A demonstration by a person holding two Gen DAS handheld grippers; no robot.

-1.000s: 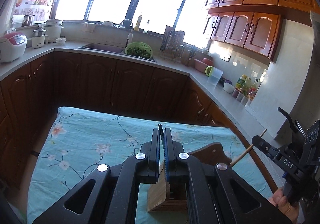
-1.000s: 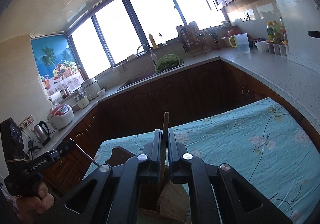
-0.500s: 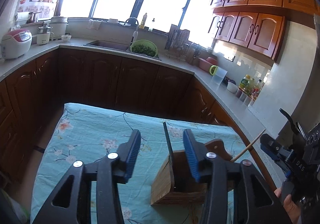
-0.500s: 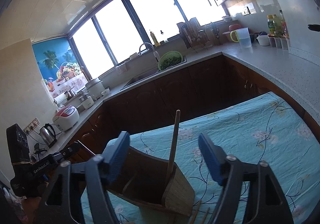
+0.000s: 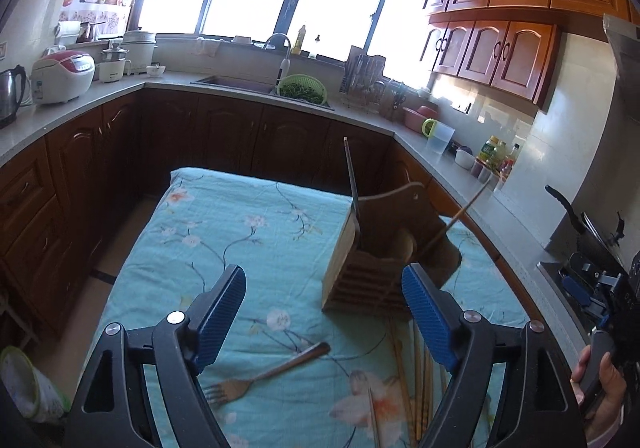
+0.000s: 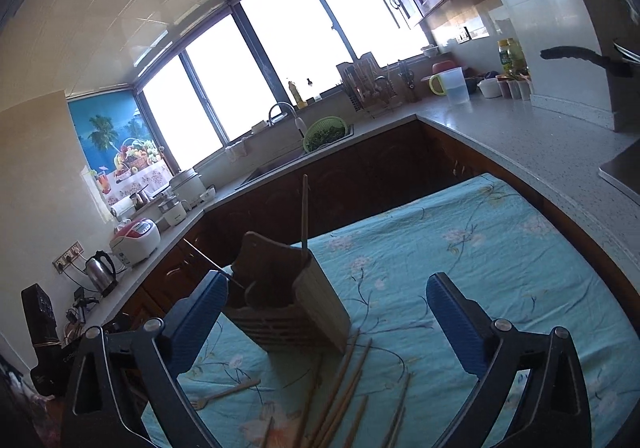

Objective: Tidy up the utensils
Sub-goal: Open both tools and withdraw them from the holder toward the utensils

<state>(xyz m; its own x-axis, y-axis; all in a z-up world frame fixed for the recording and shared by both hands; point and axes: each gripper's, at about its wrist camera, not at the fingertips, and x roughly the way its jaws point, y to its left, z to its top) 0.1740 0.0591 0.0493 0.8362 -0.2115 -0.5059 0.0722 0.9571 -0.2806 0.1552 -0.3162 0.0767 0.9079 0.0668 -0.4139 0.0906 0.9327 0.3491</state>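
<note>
- While its jaws had just been opening, the left gripper (image 5: 322, 322) stood released, nothing between its blue pads, above the floral tabletop (image 5: 248, 232).
- The right gripper (image 6: 326, 322) had likewise just been opening, wide and empty.
- The wooden utensil holder (image 5: 360, 272) stood upright on the cloth, two sticks rising from it.
- A fork (image 5: 264, 372) and loose chopsticks (image 6: 344, 376) lay flat near the holder.

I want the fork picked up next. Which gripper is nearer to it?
Left. The fork lies just below the open left gripper, near its left finger. The right gripper, also open, is further off; the fork lies beyond its left finger.
</note>
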